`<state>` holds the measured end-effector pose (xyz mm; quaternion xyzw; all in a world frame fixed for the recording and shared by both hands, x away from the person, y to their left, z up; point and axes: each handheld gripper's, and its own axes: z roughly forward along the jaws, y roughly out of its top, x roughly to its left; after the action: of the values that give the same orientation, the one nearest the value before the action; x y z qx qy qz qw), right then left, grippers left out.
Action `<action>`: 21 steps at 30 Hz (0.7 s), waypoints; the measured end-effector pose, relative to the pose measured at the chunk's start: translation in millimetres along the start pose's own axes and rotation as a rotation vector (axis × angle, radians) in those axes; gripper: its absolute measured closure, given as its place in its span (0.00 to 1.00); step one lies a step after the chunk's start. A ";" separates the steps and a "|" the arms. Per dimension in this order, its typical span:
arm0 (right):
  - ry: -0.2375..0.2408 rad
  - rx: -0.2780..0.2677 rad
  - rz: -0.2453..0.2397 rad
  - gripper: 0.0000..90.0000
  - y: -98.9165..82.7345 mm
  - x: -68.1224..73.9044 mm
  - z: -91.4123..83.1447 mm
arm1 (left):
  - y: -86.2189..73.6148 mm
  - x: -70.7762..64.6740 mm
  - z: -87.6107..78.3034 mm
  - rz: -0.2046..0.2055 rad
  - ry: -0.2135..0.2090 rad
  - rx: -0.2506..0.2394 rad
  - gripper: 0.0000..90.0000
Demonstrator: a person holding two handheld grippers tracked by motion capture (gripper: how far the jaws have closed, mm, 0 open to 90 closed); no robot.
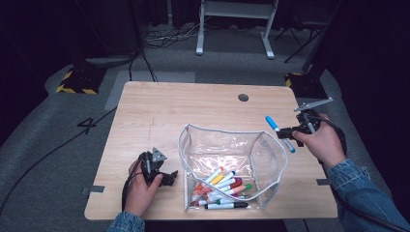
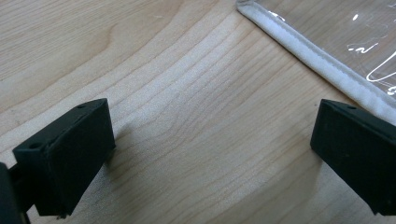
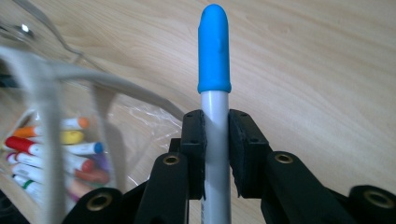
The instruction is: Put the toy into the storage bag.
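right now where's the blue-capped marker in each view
high view: blue-capped marker at right, off the table, in the right tool.
left gripper view: not in it.
right gripper view: centre, upright, between the pads.
shared landmark: clear pouch, its white rim at upper right, at left.

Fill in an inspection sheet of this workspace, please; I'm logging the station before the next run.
Surface: wooden table, bare wood around the pouch, one round hole near the far edge.
Job's things: clear pouch standing open, coloured markers lying inside; blue-capped marker held above the table to its right.
Clutter: nothing seen.
Grippers: right gripper shut on the blue-capped marker; left gripper open, resting on the table left of the pouch.
Cables: black cables on the floor left of and behind the table.
Surroundings: grey floor, white frame legs behind, dark room.
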<state>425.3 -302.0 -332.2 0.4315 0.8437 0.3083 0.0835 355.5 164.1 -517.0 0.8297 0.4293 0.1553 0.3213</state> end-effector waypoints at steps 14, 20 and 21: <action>0.047 -0.027 -0.183 0.86 31.9 59.6 -41.3 | -0.1 -0.1 0.1 0.000 -0.001 -0.001 0.00; 0.090 -0.013 -0.257 0.86 39.4 91.3 -46.8 | 0.0 -0.1 0.0 -0.001 -0.001 0.000 0.00; 0.099 -0.010 -0.271 0.86 40.3 96.6 -46.5 | -0.1 -0.2 0.0 -0.002 0.001 -0.001 0.00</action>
<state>374.3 -229.9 -259.2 0.2974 0.8958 0.3193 0.0849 355.3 164.0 -517.1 0.8291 0.4301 0.1555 0.3216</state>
